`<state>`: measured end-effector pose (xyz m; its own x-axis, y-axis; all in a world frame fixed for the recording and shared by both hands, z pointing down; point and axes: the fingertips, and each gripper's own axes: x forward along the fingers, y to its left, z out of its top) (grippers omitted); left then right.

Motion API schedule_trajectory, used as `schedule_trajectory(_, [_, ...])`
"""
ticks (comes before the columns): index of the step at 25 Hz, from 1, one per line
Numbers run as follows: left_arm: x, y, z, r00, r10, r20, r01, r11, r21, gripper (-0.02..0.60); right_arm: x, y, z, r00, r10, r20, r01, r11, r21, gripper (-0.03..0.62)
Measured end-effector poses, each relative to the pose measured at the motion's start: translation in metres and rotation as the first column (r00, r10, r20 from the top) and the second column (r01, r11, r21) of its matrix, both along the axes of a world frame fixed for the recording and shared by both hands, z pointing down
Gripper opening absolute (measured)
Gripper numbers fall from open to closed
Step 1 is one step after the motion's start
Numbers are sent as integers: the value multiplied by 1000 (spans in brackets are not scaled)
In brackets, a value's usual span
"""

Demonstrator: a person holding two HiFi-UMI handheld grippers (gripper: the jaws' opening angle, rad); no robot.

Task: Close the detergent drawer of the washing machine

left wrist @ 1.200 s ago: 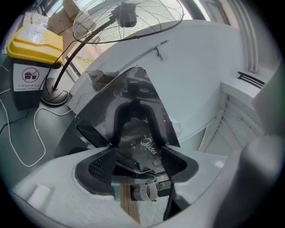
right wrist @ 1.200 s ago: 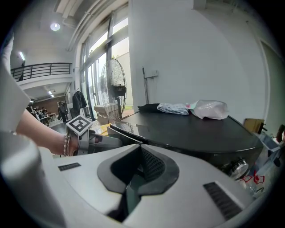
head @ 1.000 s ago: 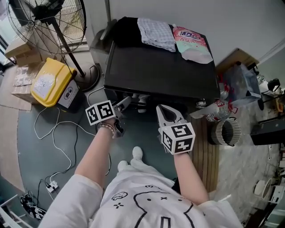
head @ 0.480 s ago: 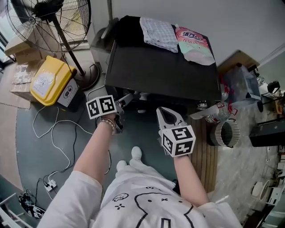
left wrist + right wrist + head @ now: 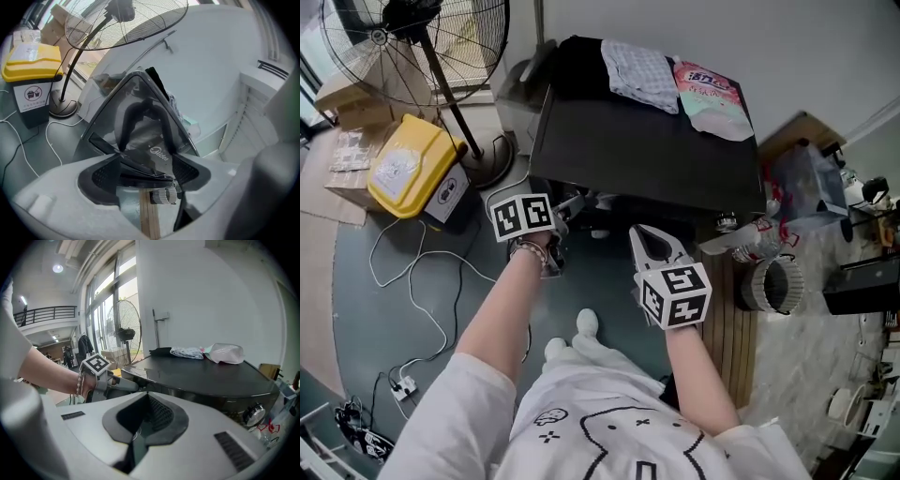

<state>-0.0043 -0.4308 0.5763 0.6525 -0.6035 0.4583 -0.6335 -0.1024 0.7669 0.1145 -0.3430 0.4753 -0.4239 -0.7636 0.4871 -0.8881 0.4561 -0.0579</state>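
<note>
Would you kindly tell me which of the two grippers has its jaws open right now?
The left gripper: its jaws stand wide apart, have just been opening, and press on nothing, with the washing machine ahead. The right gripper has its jaws together.

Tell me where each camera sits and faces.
Head view: on the person's head, looking steeply down at the washing machine; left gripper, right gripper, shirt show.
Left gripper view: on that gripper, facing the machine's front, which sits between its jaws, just opening wider.
Right gripper view: on that gripper, looking across the machine's top; shut jaws, left hand show.
Shared: head and right gripper views show the left hand; all show the fan.
</note>
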Motion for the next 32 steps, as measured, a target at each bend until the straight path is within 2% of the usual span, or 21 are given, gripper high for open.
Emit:
schedule_trajectory(2, [-5, 2, -6, 1000, -24, 5, 24, 1000, -7, 342, -2, 5, -4, 1000, -1, 1, 1, 1000, 5, 0])
schedule_trajectory(6, [-13, 4, -30, 999, -43, -24, 44, 998, 34, 341, -2, 13, -12, 1000, 1, 1, -1, 1000, 20, 0])
schedule_trajectory(14, [-25, 34, -66, 999, 15, 29, -19, 990, 136, 341, -2, 34, -34, 998, 44, 42, -46, 997, 63, 0])
schedule_trajectory(24, [-35, 82, -94, 986, 105, 130, -132, 965, 228, 341, -26, 62, -61, 999, 45, 10, -46, 990, 132, 0])
schedule_trajectory(28, [-38, 97, -114, 983, 127, 133, -160, 946, 281, 341, -32, 74, -76, 999, 41, -16, -38, 985, 169, 0])
schedule_trajectory(32, [-47, 114, -145, 973, 103, 209, -180, 901, 395, 341, -33, 90, -94, 999, 41, -21, -35, 975, 218, 0])
